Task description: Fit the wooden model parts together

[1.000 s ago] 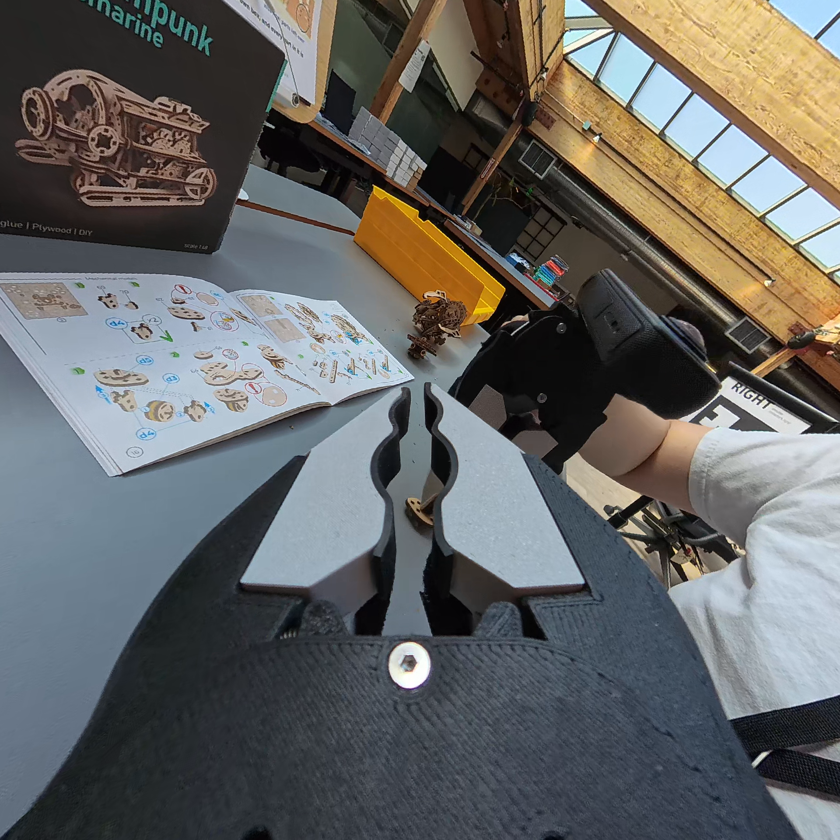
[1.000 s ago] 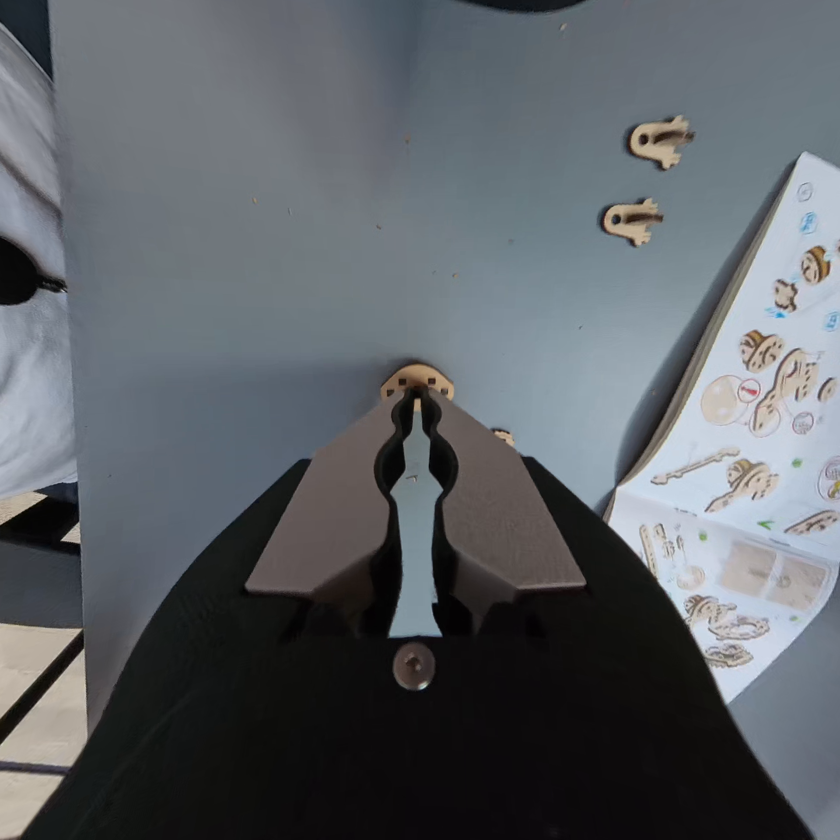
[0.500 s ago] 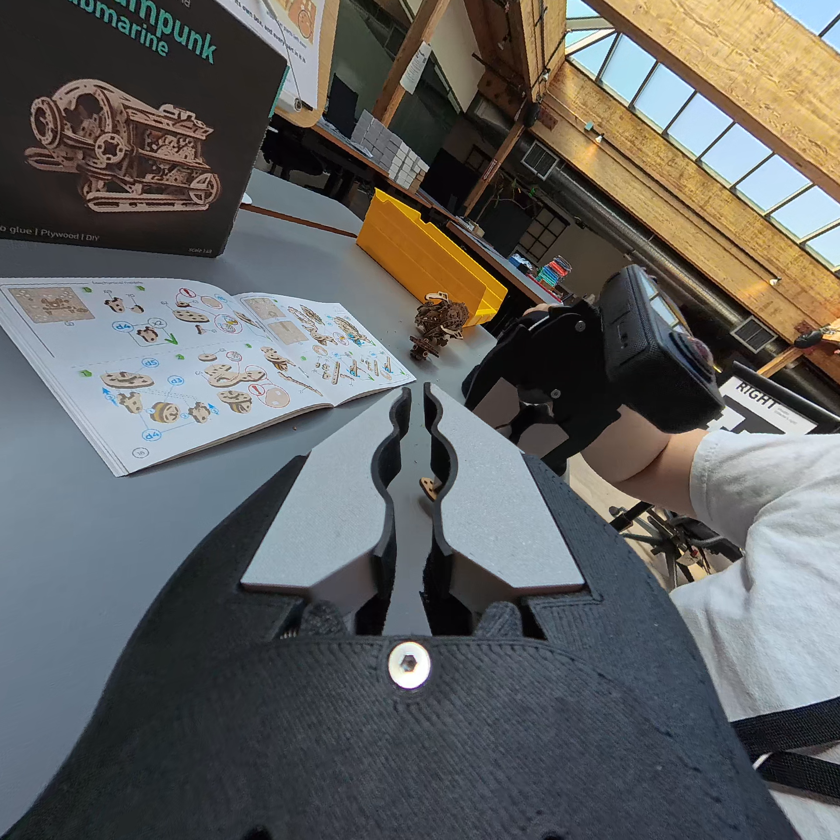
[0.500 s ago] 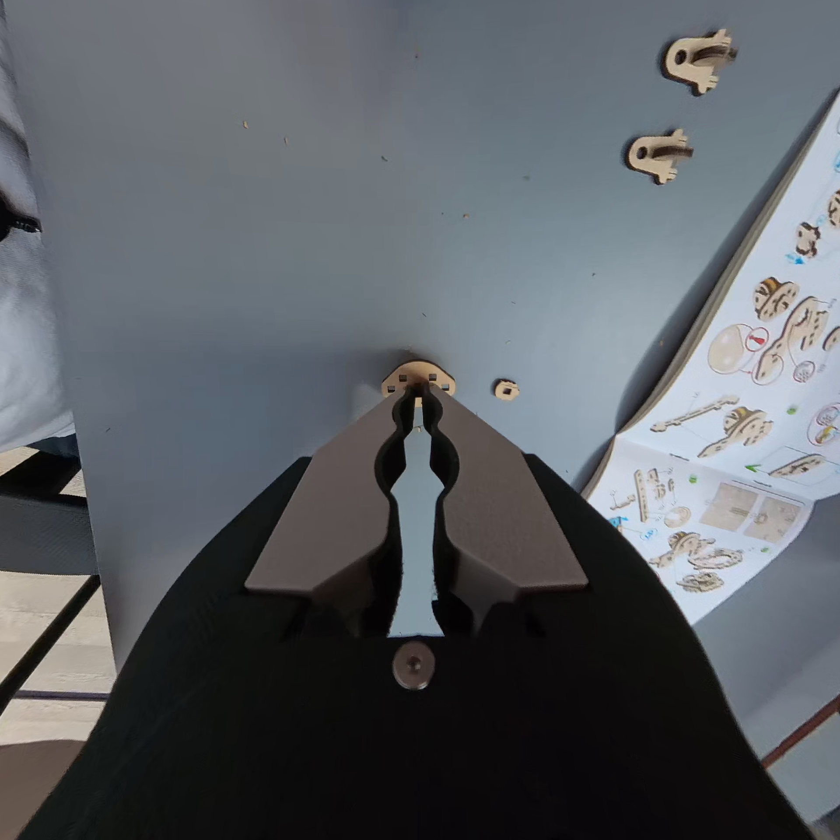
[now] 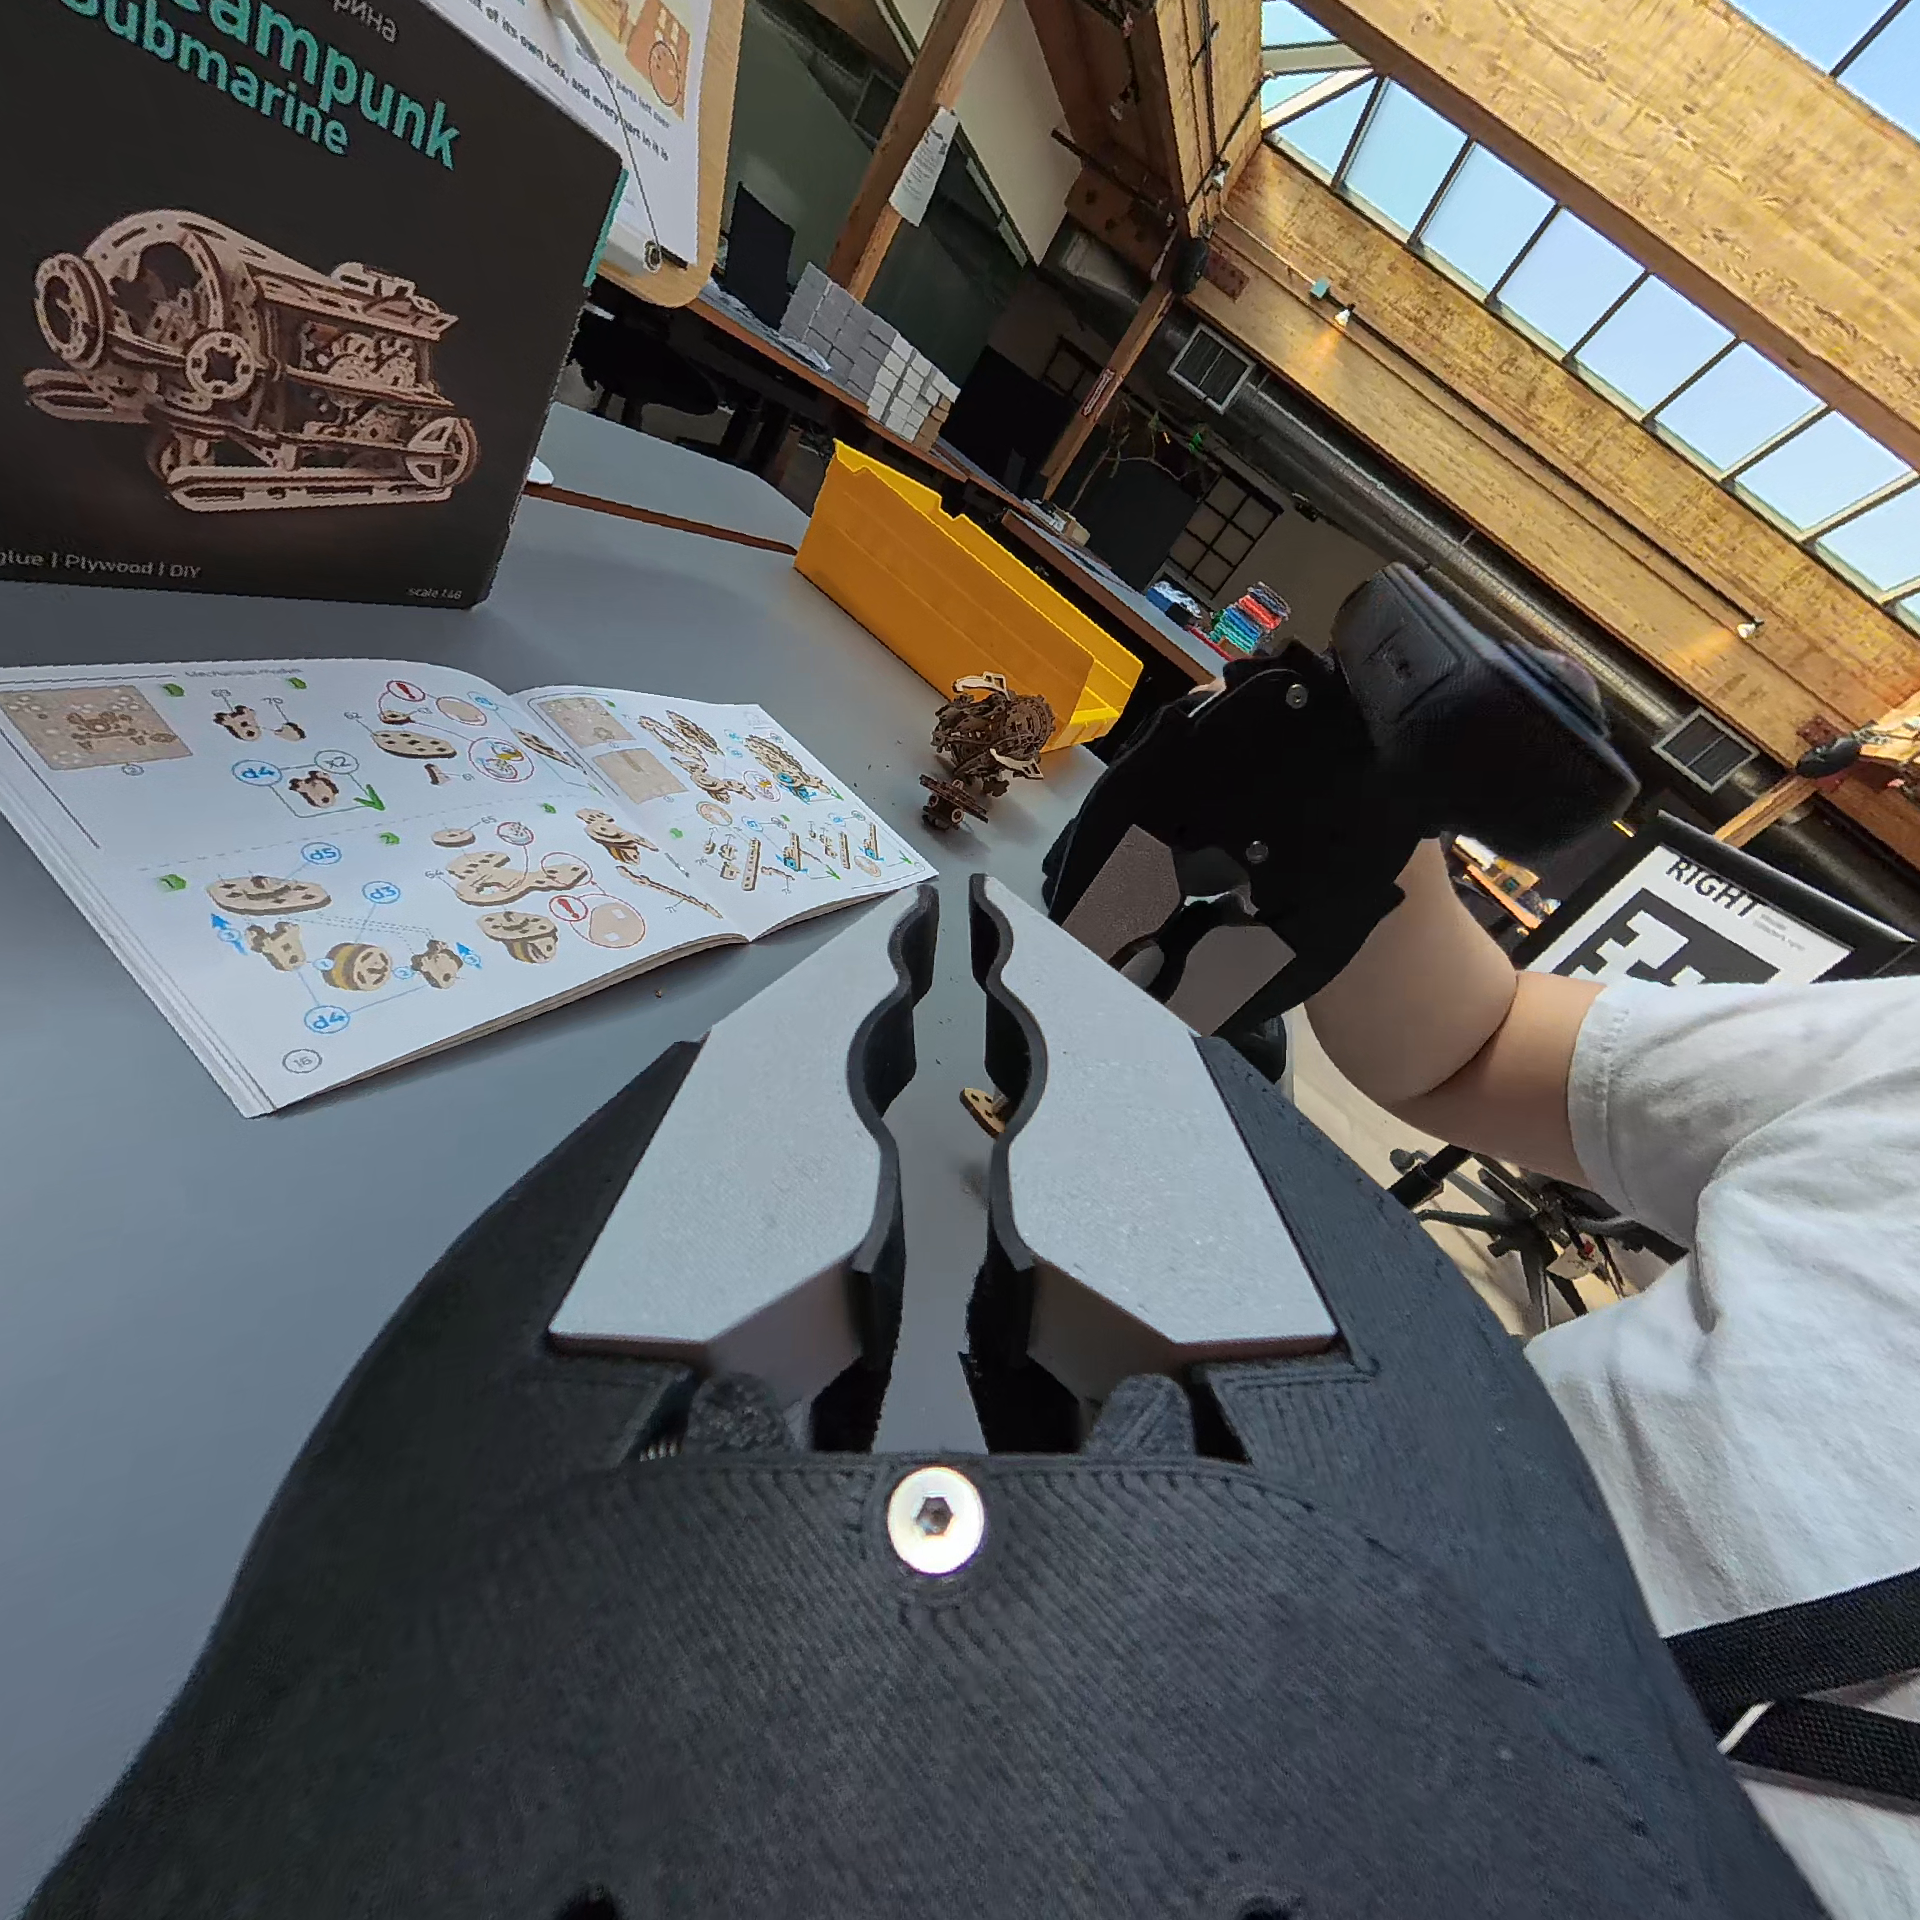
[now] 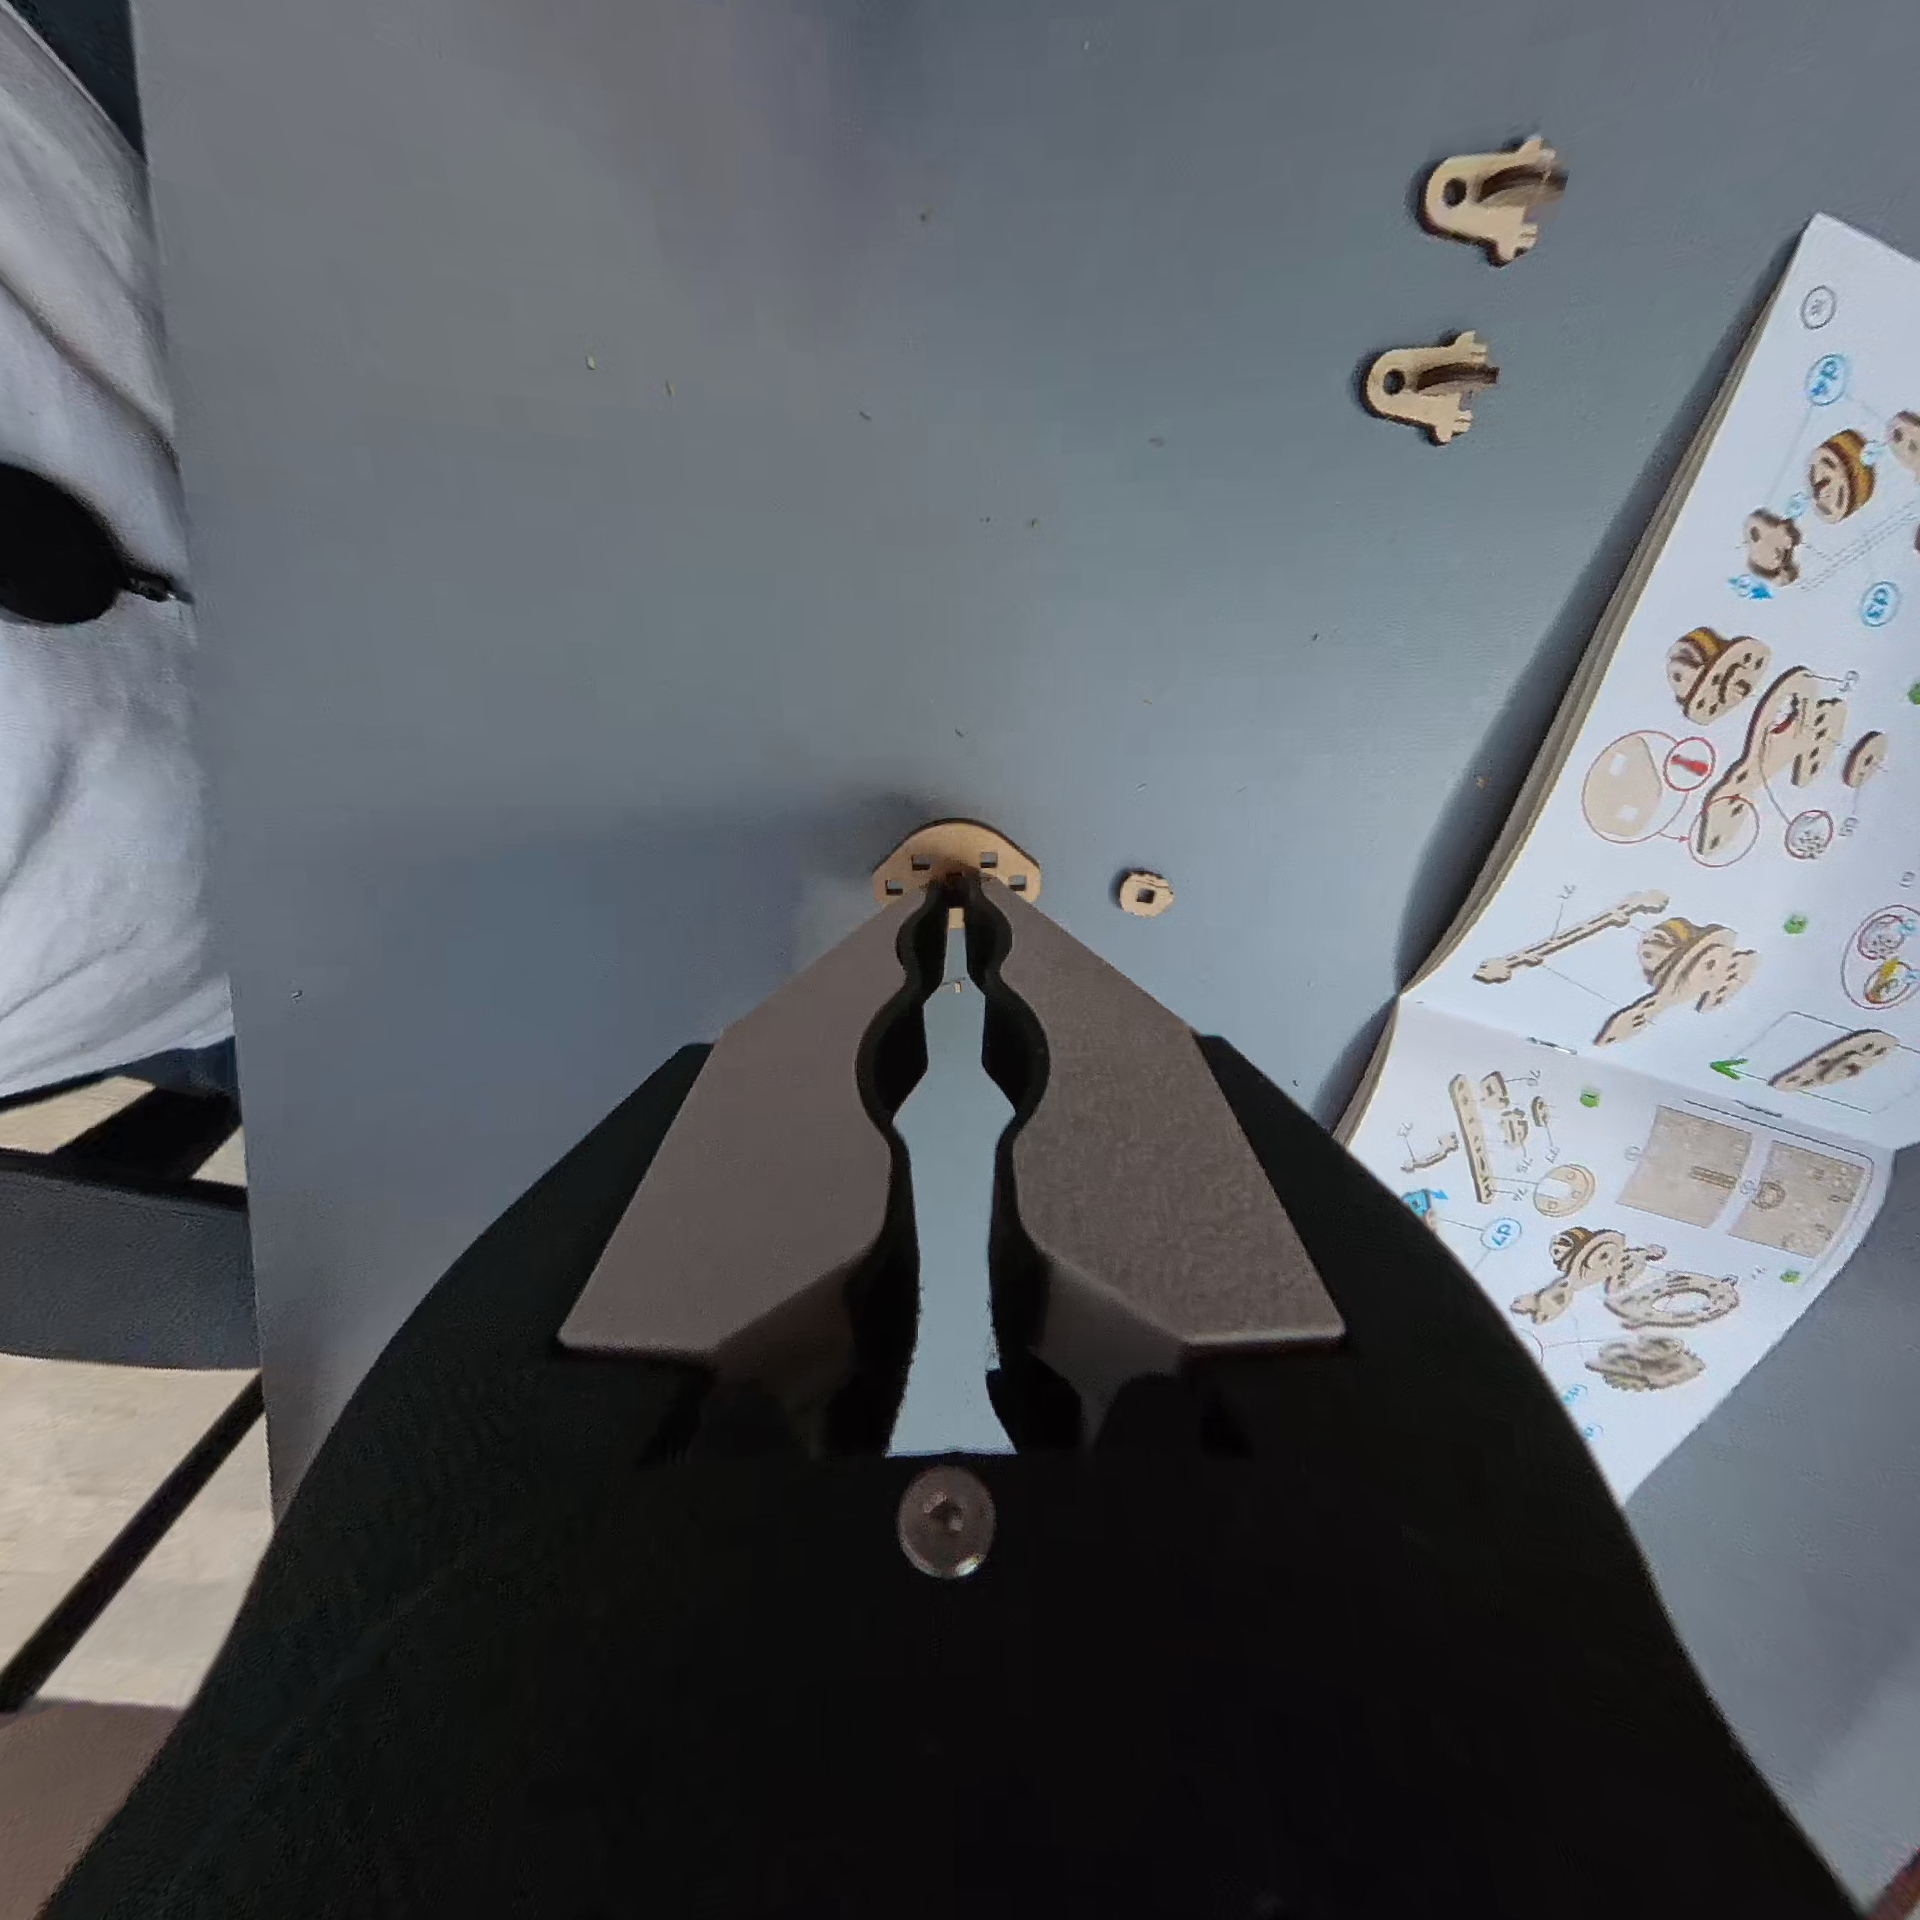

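Observation:
My right gripper (image 6: 957, 902) is shut on the edge of a flat oval wooden plate (image 6: 940, 854) with small square holes, held low over the grey table (image 6: 623, 520). A small wooden washer (image 6: 1145, 891) lies just to its right. Two wooden bracket parts (image 6: 1491, 197) (image 6: 1432, 384) lie farther off near the booklet. My left gripper (image 5: 956, 904) is shut with only a thin slit and holds nothing. Through its gap a small wooden part (image 5: 985, 1108) shows on the table. The right gripper's body (image 5: 1299, 790) is just to the right of it.
An open instruction booklet (image 5: 447, 831) (image 6: 1714, 935) lies on the table. Behind it stand the dark kit box (image 5: 260, 312), a yellow bin (image 5: 956, 613) and a small assembled wooden piece (image 5: 987, 743). A person's arm and white sleeve (image 5: 1714, 1143) are at the right. My hands' fingertips stand some 12 cm from each other.
The right gripper, still shut on the plate, swung a little and came back. The washer now shows clear of its right finger. The left gripper drifted slightly.

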The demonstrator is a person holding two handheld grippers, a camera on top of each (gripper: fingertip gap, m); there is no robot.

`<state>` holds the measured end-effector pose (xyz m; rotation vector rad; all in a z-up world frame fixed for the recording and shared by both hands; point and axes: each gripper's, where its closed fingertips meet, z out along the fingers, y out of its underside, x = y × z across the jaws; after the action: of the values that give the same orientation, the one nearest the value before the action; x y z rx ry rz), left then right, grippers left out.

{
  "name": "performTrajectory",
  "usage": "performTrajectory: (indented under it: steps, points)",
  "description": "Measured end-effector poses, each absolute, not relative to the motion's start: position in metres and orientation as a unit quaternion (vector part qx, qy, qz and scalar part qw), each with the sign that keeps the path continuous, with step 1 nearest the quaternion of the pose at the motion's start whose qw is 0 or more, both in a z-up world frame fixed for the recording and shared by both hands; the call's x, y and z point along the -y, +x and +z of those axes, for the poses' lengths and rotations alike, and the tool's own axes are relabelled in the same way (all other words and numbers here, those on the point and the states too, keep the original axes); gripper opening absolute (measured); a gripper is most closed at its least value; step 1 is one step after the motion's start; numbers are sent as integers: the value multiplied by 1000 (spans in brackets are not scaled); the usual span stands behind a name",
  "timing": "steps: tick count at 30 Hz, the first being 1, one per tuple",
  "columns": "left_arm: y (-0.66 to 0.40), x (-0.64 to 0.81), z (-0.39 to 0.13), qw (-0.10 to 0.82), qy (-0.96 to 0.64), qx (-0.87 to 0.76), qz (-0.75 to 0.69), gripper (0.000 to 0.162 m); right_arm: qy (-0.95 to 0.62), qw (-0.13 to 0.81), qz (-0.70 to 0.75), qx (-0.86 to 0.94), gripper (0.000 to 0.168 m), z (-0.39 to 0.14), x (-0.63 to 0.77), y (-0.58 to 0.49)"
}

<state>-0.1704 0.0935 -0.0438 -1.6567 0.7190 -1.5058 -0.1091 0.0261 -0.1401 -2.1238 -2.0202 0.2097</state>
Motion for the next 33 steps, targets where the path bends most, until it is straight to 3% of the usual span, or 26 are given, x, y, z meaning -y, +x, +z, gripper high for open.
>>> performTrajectory:
  steps: [5,9,24,33]
  points:
    - [-170,-80,-26,410,-606,-313,-605,5,-633,290,436,570,2,-44,-10,-144]
    - [-166,-62,-10,415,-554,-344,-634,4,-502,338,659,447,2,17,-3,-121]
    - [-153,-34,-12,410,-522,-417,-621,6,-542,331,665,393,2,3,-20,-128]
    - [-148,-25,-12,456,-504,-457,-574,23,-584,302,650,381,2,-5,-19,-141]
